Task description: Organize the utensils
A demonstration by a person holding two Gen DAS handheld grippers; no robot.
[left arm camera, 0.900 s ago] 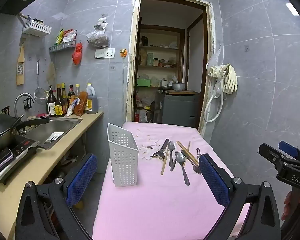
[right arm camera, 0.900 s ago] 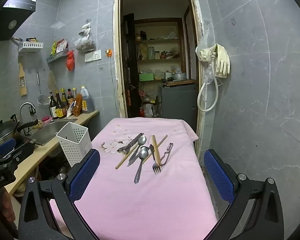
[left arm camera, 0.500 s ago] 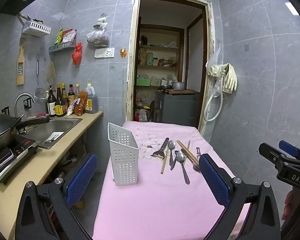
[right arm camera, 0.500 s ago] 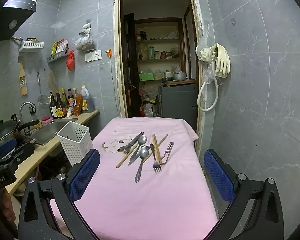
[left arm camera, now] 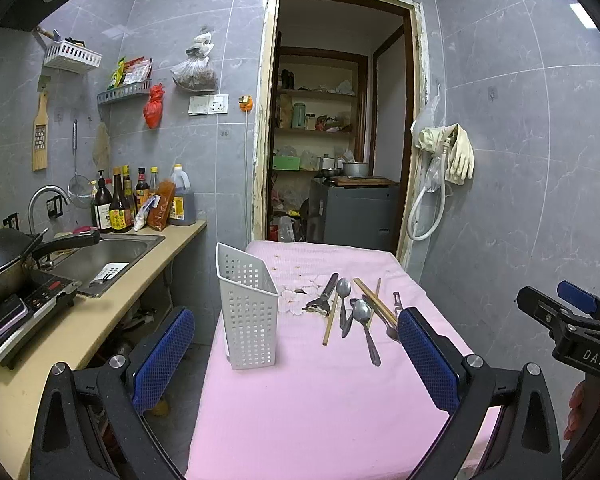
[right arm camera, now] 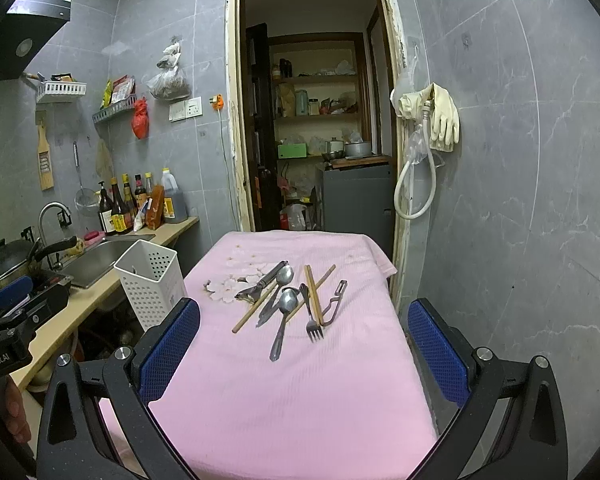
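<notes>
A: Noting tool state first. We hold the left gripper (left arm camera: 296, 356) with its jaws spread as wide as they go, nothing between the blue pads (left arm camera: 162, 354). Our right gripper (right arm camera: 304, 346) is the same: jaws fully released, empty.

B: Agreed. Location of the task items?

A: Ahead of both tools, on the pink cloth (right arm camera: 300, 392) that covers the table. From the right wrist camera, the utensil pile (right arm camera: 288, 300) lies straight ahead, between the two fingers' lines and beyond their tips. We count a fork (right arm camera: 312, 316), a long spoon (right arm camera: 283, 320) with its handle pointing back toward us, a second spoon (right arm camera: 285, 276) farther off, wooden chopsticks (right arm camera: 313, 292) crossing one another, and a peeler (right arm camera: 335, 300) at the pile's right edge. Items overlap; we cannot separate every piece.

B: And the holder?

A: White perforated caddy (left arm camera: 249, 312), upright, at the cloth's left edge. From the left tool it stands ahead, a little left of centre; the pile (left arm camera: 352, 308) sits ahead and to the right, partly hidden by the right-hand pad. Caddy and pile are apart, not touching.

B: Surroundings?

A: Counter with sink (left arm camera: 100, 256) left of both tools; open doorway (right arm camera: 312, 128) beyond the table. The right tool's body shows at the left camera's right edge, with fingers of a hand (left arm camera: 580, 412) below it.
</notes>
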